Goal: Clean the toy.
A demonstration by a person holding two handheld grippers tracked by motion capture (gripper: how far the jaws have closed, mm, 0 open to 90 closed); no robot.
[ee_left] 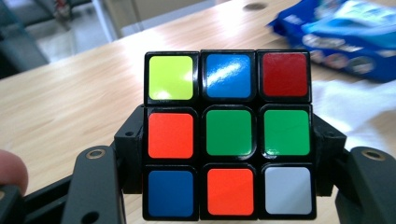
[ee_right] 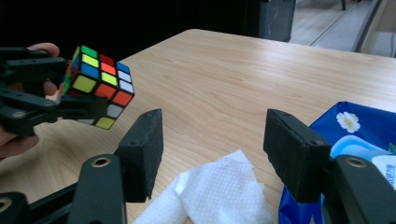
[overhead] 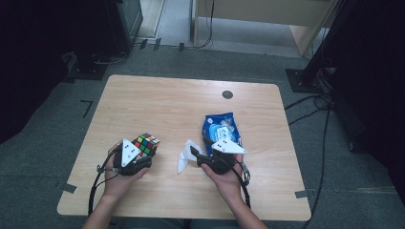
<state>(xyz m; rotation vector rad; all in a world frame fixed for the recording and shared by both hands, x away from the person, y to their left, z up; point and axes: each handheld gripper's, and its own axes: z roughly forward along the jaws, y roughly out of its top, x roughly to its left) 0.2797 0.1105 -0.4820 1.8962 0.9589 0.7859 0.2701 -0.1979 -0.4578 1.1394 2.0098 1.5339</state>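
A scrambled colour cube (overhead: pixel 146 143) (ee_left: pixel 228 135) (ee_right: pixel 97 87) is held just above the wooden table (overhead: pixel 157 102) at its front left, with my left gripper (overhead: pixel 138 160) (ee_left: pixel 229 163) shut on its two sides. To its right a white tissue (overhead: pixel 185 156) (ee_right: pixel 219 191) lies flat on the wood. My right gripper (overhead: pixel 197 153) (ee_right: pixel 215 154) stands open over the tissue's near edge, nothing between its pads. A blue wet-wipe pack (overhead: pixel 220 130) (ee_right: pixel 359 140) (ee_left: pixel 345 35) lies just beyond the right gripper.
A dark round cable hole (overhead: pixel 228 94) sits near the table's far edge. Black stands and cables (overhead: pixel 310 76) crowd the floor at the right, dark equipment (overhead: pixel 95 52) at the far left.
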